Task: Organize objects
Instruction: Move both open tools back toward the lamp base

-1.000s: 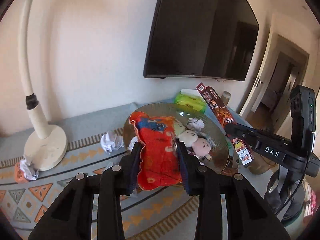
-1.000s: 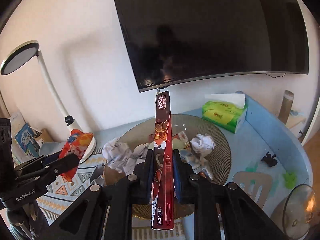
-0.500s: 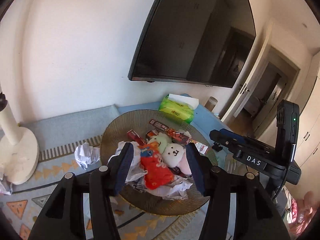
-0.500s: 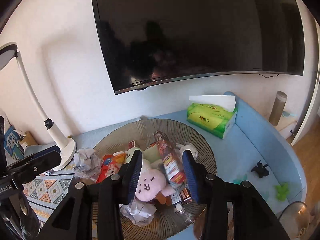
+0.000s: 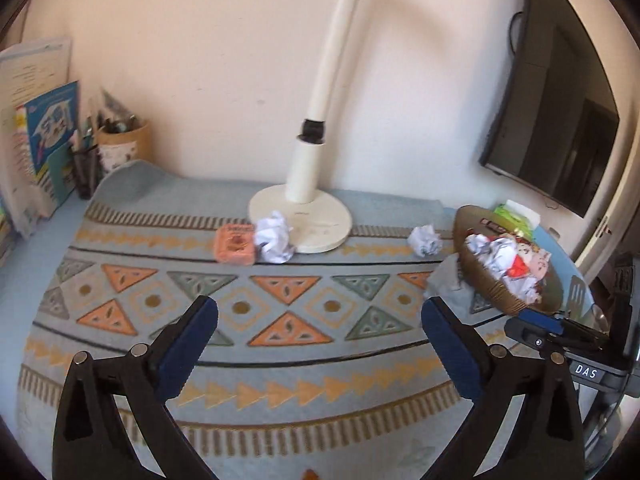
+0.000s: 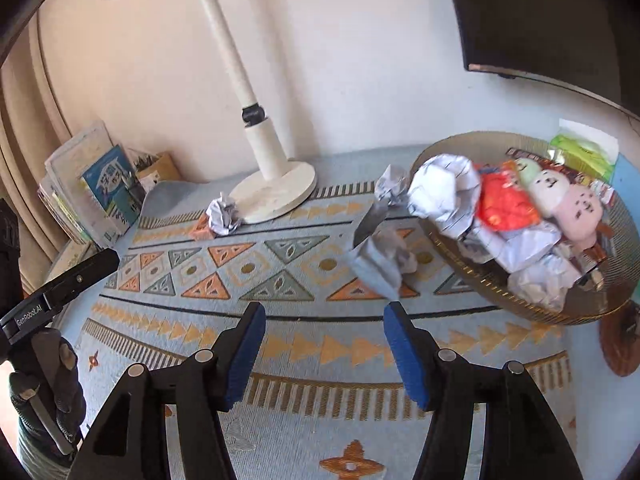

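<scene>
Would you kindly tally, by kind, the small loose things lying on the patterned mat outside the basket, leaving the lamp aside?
Crumpled white paper balls: 2
Orange packet: 1
Grey crumpled bag beside the basket: 1
Total: 4

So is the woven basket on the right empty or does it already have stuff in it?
Already well filled. The woven basket holds crumpled paper, an orange packet and plush toys, heaped above its rim.
</scene>
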The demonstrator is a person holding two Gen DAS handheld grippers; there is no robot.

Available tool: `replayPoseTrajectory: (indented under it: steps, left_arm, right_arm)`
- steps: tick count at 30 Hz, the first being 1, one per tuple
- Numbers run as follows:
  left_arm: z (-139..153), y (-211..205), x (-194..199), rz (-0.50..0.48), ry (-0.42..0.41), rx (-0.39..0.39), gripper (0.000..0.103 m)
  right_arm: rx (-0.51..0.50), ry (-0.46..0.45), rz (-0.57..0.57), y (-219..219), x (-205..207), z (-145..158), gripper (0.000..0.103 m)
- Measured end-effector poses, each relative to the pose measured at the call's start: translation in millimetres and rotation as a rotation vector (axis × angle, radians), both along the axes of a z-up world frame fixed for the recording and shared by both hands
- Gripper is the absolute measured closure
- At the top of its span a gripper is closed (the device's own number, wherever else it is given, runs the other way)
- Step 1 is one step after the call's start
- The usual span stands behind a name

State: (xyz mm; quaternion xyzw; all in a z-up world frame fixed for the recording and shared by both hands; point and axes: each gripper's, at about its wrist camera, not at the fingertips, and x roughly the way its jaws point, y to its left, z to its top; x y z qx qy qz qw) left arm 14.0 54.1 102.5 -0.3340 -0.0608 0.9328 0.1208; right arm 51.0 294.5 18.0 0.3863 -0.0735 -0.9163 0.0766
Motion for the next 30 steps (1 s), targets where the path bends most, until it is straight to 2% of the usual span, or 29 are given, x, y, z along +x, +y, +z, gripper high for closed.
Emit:
replayPoseTrajectory:
  steps: [2,5,8,10,12,14,21,30]
  left_arm:
    - [-22.7,-19.5,0.7,0.061,-0.029,-0.048,0.001]
    - [-48.9,-45.0,-2.6,0.102,-0.076,-0.059,0.002]
    - [-64.6,-50.9,-4.6,0.139,-0.061,-0.075,0.002]
    - [-69.5,-48.6,-7.4,0.143,-0.078,-0.095,0.002]
    - [-70.7,-41.0,-6.1,0.144,-0.073,-0.145,0.002]
    - [-72.2,-36.9,-6.8,0.129,-0.085,-0.166,0.001]
    - [-83.3,-43.0,-17.5,0.144,-0.169,-0.147,0.001]
    - [-79.7,-44.4,-13.7,0.133,-0.146,-0.124,0.001]
  right_arm:
    - [0.018,-0.027,0.004,-11.0,-9.8,-21.2,0.043]
    - [0.046,-0.057,-0.015,-16.8,-17.2,-42.4,0.043]
    - [0.048,-0.055,-0.061,-10.8,-17.3,-43.9,0.040]
    - [0.046,-0.048,-0.111,-4.7,-16.9,-42.7,0.022]
    - [0.026,-0.041,-0.126,0.1,-17.0,-41.5,0.012]
    - [0.011,-0.039,-0.134,3.3,-16.2,-41.2,0.011]
    - [0.002,-0.056,-0.120,1.7,-19.1,-43.6,0.011]
    - [-0.015,-0.068,-0.165,9.7,-20.0,-45.9,0.011]
